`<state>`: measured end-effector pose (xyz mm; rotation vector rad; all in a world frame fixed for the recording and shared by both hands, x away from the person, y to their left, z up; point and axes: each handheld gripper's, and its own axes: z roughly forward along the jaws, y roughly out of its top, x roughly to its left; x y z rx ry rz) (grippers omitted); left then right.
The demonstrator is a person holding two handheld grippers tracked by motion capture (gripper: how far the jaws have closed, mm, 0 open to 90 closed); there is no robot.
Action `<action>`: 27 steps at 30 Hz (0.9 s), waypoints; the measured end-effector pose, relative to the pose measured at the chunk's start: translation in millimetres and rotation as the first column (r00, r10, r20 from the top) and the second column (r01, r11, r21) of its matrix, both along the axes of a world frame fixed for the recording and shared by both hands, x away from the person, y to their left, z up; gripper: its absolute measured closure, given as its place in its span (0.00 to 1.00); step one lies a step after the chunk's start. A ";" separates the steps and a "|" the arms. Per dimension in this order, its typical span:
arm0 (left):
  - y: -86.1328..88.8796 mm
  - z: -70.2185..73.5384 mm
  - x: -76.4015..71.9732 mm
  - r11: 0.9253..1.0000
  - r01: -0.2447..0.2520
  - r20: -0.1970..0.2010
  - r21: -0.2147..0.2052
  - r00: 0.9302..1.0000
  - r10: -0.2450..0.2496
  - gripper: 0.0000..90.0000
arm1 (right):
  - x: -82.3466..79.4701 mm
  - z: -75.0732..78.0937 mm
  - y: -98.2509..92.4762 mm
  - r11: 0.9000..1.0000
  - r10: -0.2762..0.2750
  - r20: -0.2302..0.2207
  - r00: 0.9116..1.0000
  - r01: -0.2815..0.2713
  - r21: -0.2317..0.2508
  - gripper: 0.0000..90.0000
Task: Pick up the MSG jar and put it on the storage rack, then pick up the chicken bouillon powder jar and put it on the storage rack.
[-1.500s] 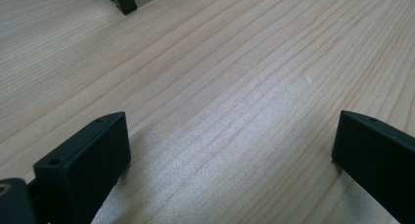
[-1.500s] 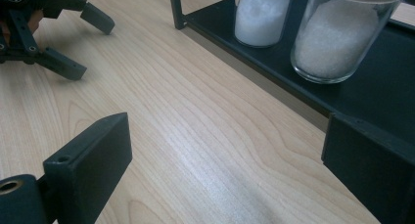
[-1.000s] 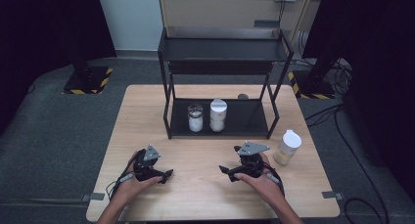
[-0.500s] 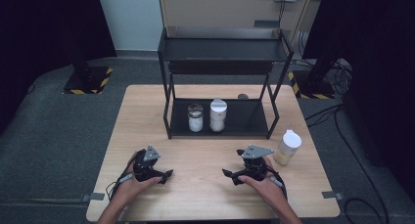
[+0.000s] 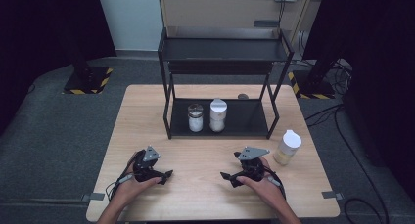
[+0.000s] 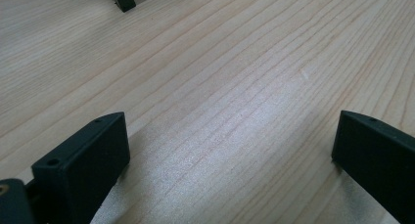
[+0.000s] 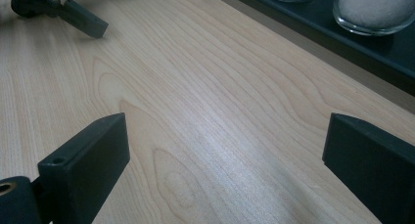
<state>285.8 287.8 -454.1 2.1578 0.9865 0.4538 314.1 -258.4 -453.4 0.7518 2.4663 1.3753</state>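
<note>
Since the earlier frame, only my right gripper (image 5: 234,177) had shifted slightly on the table (image 5: 205,194); my left gripper (image 5: 163,177) stayed put. Both sets of jaws stood wide apart, empty. Nearest, the bottle (image 5: 287,147) stood untouched beside my right hand.

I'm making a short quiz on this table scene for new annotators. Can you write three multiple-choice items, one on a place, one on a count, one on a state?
1. Where does the jar with the white lid stand?
A. on the rack's top shelf
B. on the table, right of the rack
C. between the left tongs

2. How many jars stand on the lower shelf of the black rack?
A. two
B. three
C. none

3. How are the right tongs?
A. shut on a jar
B. shut on nothing
C. open

Answers:
1 B: it stands on the wood beside the rack's right leg.
2 A: a glass jar and a white jar stand side by side.
3 C: bare table shows between the jaws.
</note>
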 end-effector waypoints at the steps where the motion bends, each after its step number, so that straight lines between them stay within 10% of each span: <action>1: 0.0 0.0 0.0 1.000 0.000 0.000 0.000 1.000 0.000 0.00 | 0.5 -0.1 0.1 1.000 0.001 -0.005 1.000 -0.001 -0.002 0.05; 27: 0.7 0.0 -1.7 1.000 0.002 -0.001 0.000 1.000 -0.002 0.00 | -26.6 44.9 -11.7 0.997 -0.032 0.078 0.996 0.027 0.071 0.04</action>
